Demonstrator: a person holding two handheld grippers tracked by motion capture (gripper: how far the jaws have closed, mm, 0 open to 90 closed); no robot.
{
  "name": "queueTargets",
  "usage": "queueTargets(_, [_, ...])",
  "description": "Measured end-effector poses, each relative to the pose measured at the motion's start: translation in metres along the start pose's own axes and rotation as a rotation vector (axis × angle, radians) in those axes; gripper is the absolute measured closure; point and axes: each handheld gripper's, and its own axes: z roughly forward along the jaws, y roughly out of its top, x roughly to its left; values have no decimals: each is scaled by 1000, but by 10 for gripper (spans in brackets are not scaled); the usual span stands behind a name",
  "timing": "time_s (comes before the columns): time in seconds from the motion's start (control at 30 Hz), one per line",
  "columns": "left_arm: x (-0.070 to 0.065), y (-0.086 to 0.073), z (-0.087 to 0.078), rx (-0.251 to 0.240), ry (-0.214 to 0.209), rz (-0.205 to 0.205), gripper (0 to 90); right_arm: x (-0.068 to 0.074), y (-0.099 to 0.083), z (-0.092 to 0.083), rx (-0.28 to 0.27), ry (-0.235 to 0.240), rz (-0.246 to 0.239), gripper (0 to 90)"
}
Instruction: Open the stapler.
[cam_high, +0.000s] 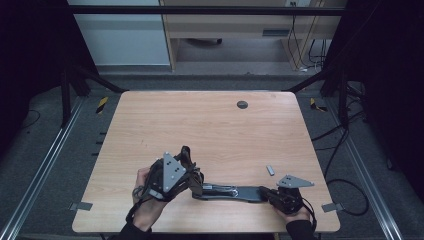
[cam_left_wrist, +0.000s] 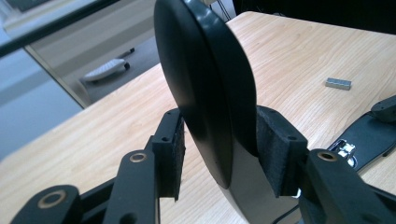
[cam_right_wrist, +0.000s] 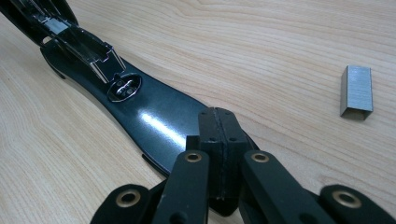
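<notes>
There is one light brown wooden table (cam_high: 210, 130) with rounded corners. On it lies one black stapler (cam_high: 227, 191), opened up wide, near the front edge. There is one small shiny silver block of staples (cam_high: 270, 170), just to the right of the stapler. There is one small dark round hole cover (cam_high: 242, 104) at the far side of the table. There are two black grippers: the left gripper (cam_left_wrist: 219, 154) and the right gripper (cam_right_wrist: 218, 135). There are two hands, one left hand (cam_high: 150, 207) and one right hand (cam_high: 295, 212). Each gripper has one grey three-cornered plate on top, so two plates.
</notes>
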Motion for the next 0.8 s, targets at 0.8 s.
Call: queueTargets(0.8, [33, -37, -12, 1, 1, -155, 494, 1, 1, 1, 2, -11, -17, 900])
